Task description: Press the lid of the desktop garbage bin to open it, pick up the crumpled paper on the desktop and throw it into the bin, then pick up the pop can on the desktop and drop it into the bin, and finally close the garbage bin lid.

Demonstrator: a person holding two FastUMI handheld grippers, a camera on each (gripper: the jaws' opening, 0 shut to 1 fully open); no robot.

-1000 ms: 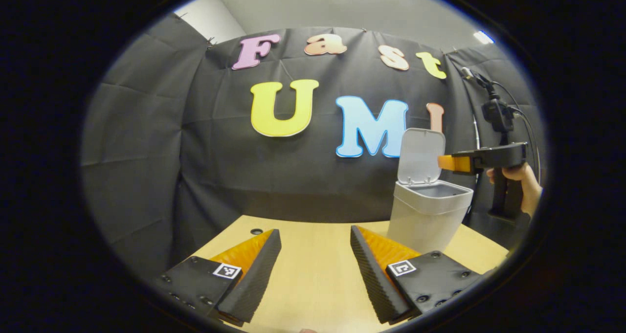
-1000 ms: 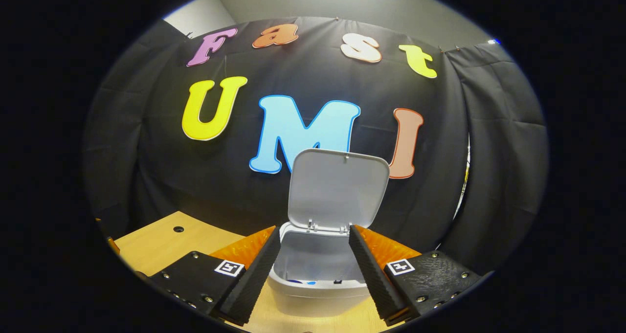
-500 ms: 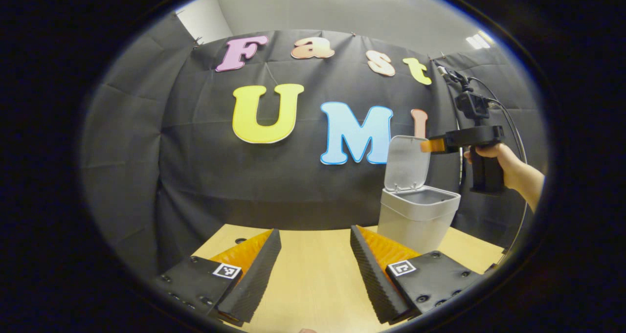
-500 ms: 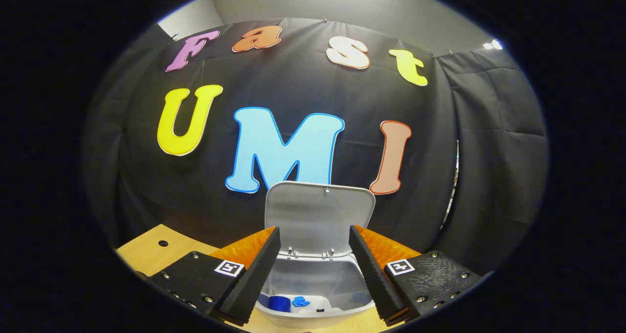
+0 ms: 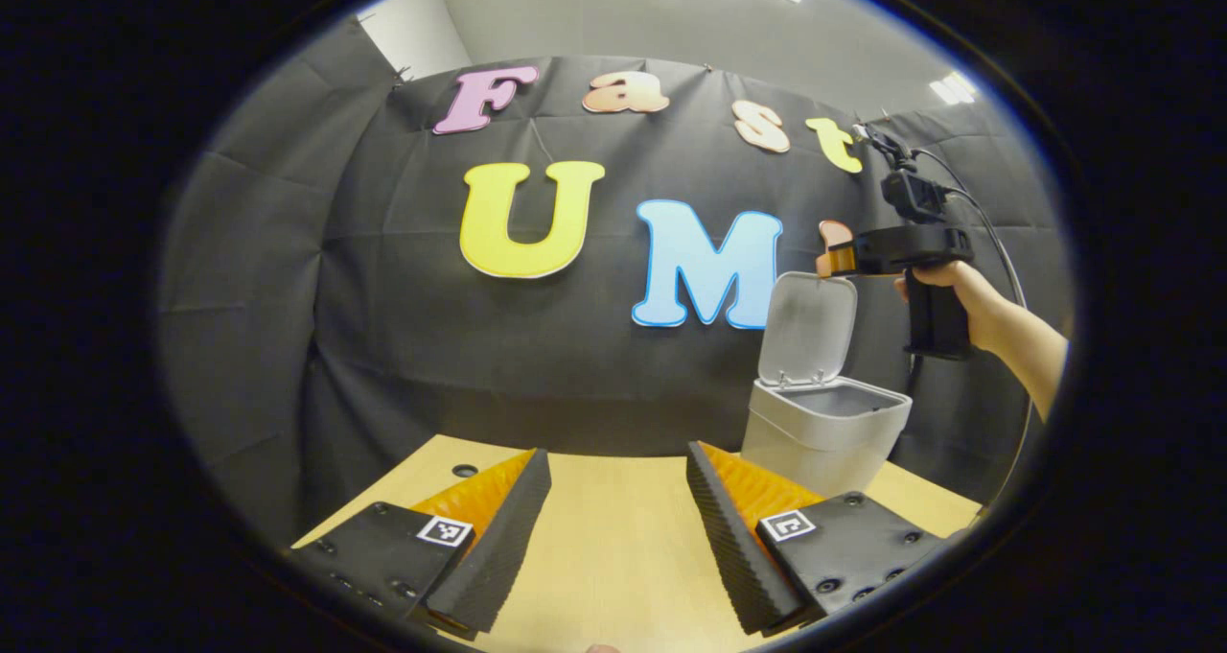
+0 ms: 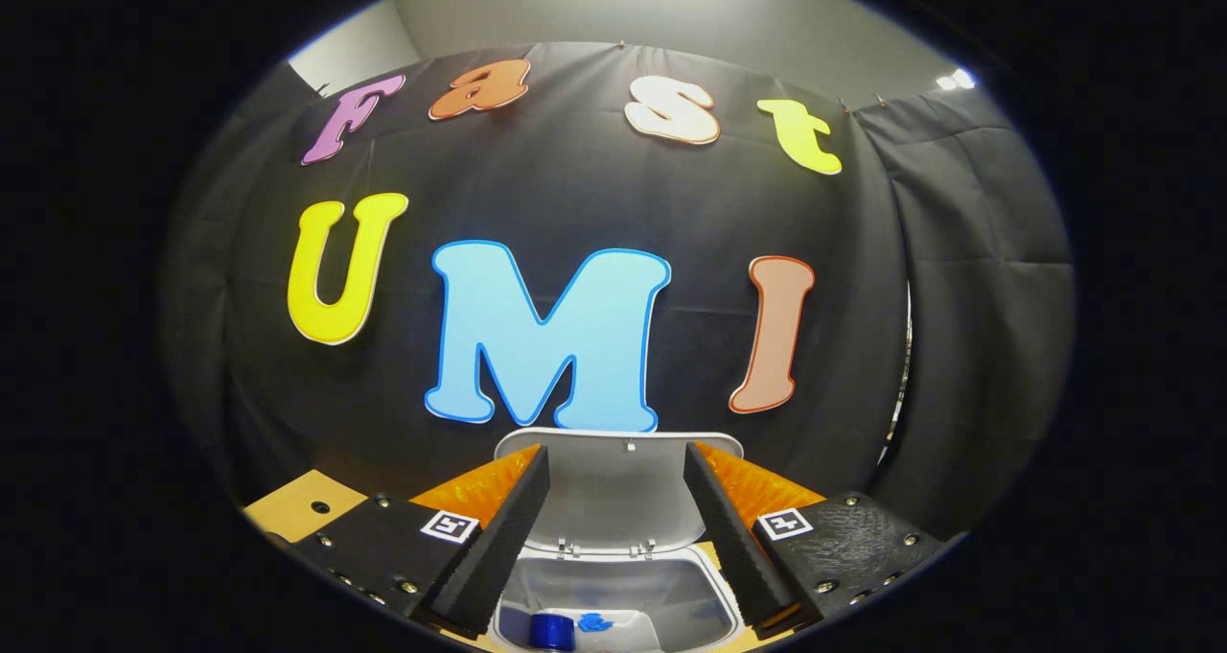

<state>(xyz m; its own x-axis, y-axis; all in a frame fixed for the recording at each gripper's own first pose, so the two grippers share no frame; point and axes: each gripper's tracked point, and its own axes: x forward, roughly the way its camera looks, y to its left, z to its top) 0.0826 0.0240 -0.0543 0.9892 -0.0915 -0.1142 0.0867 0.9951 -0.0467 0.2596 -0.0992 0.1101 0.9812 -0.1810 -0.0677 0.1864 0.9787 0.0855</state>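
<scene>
Both tools gape, empty; right tool (image 6: 613,538) above upright lid (image 6: 613,485). Lid looks light, hinged; push top edge.

bin (image 5: 822,432): 1 | lid (image 5: 805,315): 1 | pop can (image 6: 550,631): 1 | table (image 5: 613,557): 1 | hand (image 5: 963,300): 1

Left gripper (image 5: 613,500) hovering over the wooden table (image 5: 613,557), jaws spread, nothing between. Far right, garbage bin (image 5: 824,432) standing with lid (image 5: 807,317) raised. Right gripper (image 5: 832,260), held by a hand (image 5: 963,298), hanging just above the lid's top edge.
</scene>
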